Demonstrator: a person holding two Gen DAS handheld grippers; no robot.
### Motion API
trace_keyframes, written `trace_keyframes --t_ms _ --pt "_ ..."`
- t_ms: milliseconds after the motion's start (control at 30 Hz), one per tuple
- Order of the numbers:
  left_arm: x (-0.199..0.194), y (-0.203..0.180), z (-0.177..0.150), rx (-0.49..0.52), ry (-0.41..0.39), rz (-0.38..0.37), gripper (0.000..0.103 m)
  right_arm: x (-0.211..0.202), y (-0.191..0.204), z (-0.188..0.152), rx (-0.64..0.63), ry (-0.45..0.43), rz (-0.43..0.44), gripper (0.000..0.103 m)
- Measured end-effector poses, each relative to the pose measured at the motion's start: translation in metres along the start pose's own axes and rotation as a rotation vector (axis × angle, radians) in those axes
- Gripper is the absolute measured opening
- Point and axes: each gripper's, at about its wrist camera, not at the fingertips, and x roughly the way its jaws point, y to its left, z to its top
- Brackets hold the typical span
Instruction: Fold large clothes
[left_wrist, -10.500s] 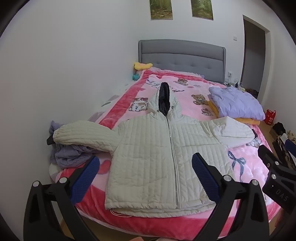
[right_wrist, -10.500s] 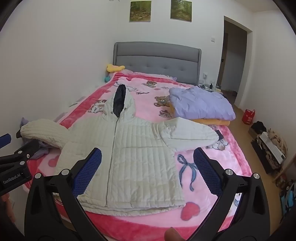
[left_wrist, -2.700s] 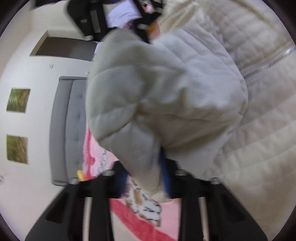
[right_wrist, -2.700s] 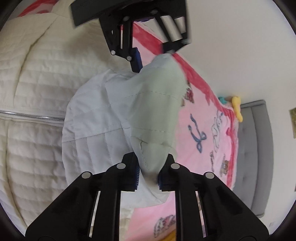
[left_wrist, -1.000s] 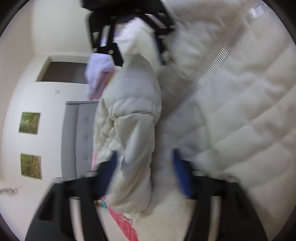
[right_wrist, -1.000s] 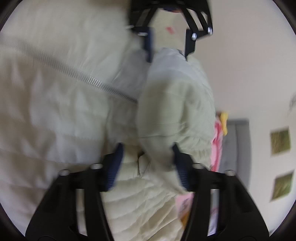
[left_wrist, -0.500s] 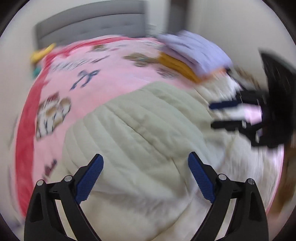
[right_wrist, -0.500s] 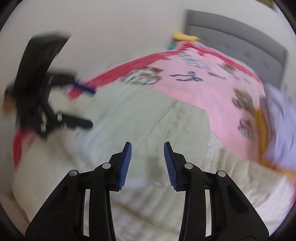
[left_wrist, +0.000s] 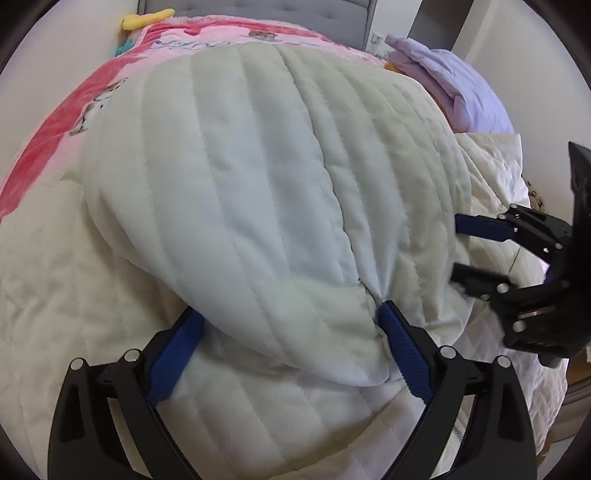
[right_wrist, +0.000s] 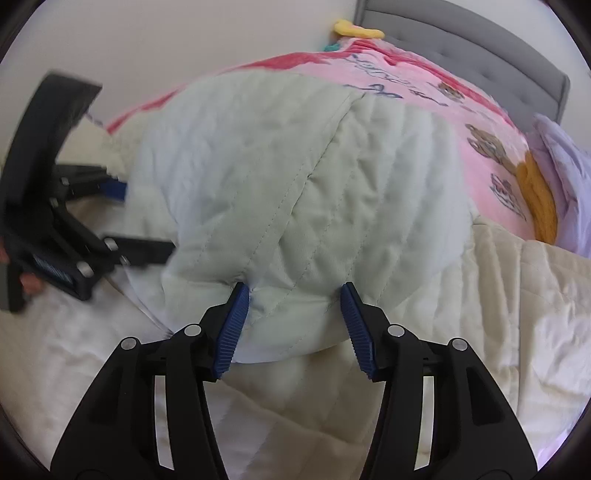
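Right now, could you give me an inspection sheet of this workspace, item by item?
Surface: pink blanket on a bed, largely covered by the jacket.
Job's things: cream quilted jacket, one part folded over onto the rest.
Clutter: lilac cloth on an orange cloth; yellow toy by the headboard.
Grippers: left gripper wide open, its jaws have just been opening, the fold between them; right gripper, its jaws have just been opening too, the fold touches both pads, grip unclear.
Cables: nothing seen.
Surroundings: grey headboard, white wall.
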Motion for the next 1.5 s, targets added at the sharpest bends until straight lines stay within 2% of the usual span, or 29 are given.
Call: trace_keyframes --t_ms 100,233,300,333,400,433,533,600,667,767,800,833,900,1000,1033,1200,1333,1500 --pt "0.006 -0.009 0.0 0.035 0.012 0.047 0.096 0.008 0.002 -0.001 -0.01 0.02 -0.02 0.051" --pt "0.005 -0.01 -0.002 0.036 0.007 0.058 0.096 0.006 0.01 -0.006 -0.063 0.025 -0.064 0.051" --pt "-0.007 -0.014 -0.001 0.043 -0.027 0.083 0.096 -0.005 0.008 -0.001 -0.051 0.01 -0.057 0.052" --pt "-0.016 -0.013 0.0 0.042 -0.049 0.082 0.096 -0.012 0.006 0.002 -0.044 -0.013 -0.051 0.055" --pt "-0.049 -0.014 0.003 0.053 -0.154 0.074 0.096 -0.035 0.0 0.008 -0.03 -0.102 -0.046 0.063" --pt "-0.066 -0.016 0.007 0.084 -0.209 0.086 0.096 -0.05 -0.003 0.012 -0.027 -0.158 -0.052 0.069" --pt "-0.096 -0.023 0.023 0.187 -0.324 0.132 0.096 -0.078 -0.02 0.034 -0.027 -0.267 -0.04 0.076" --pt "-0.104 -0.021 0.048 0.249 -0.358 0.079 0.098 -0.081 -0.033 0.053 -0.038 -0.311 -0.052 0.08" --pt "-0.098 -0.016 0.073 0.28 -0.334 0.021 0.098 -0.072 -0.044 0.074 -0.08 -0.332 -0.064 0.085" --pt "-0.071 -0.009 0.116 0.323 -0.266 -0.04 0.098 -0.042 -0.059 0.107 -0.131 -0.306 -0.041 0.085" --pt "-0.062 -0.006 0.125 0.311 -0.242 -0.068 0.098 -0.034 -0.061 0.115 -0.134 -0.3 -0.023 0.084" --pt "-0.043 0.001 0.137 0.276 -0.178 -0.121 0.098 -0.022 -0.063 0.126 -0.145 -0.285 0.006 0.084" --pt "-0.015 0.015 0.143 0.218 -0.078 -0.163 0.098 0.001 -0.062 0.139 -0.171 -0.26 -0.003 0.084" --pt "0.009 0.015 0.13 0.237 -0.047 -0.112 0.098 0.034 -0.059 0.133 -0.199 -0.134 0.026 0.084" --pt "0.013 0.012 0.12 0.252 -0.051 -0.101 0.098 0.04 -0.057 0.129 -0.209 -0.12 0.024 0.084" --pt "0.031 0.016 0.084 0.236 -0.027 -0.083 0.098 0.056 -0.054 0.09 -0.224 -0.078 -0.004 0.084" --pt "0.039 0.015 0.078 0.224 -0.038 -0.06 0.098 0.063 -0.06 0.067 -0.145 -0.064 0.0 0.084" --pt "0.041 0.011 0.076 0.275 -0.055 -0.03 0.098 0.072 -0.063 0.065 -0.111 -0.045 0.004 0.085"
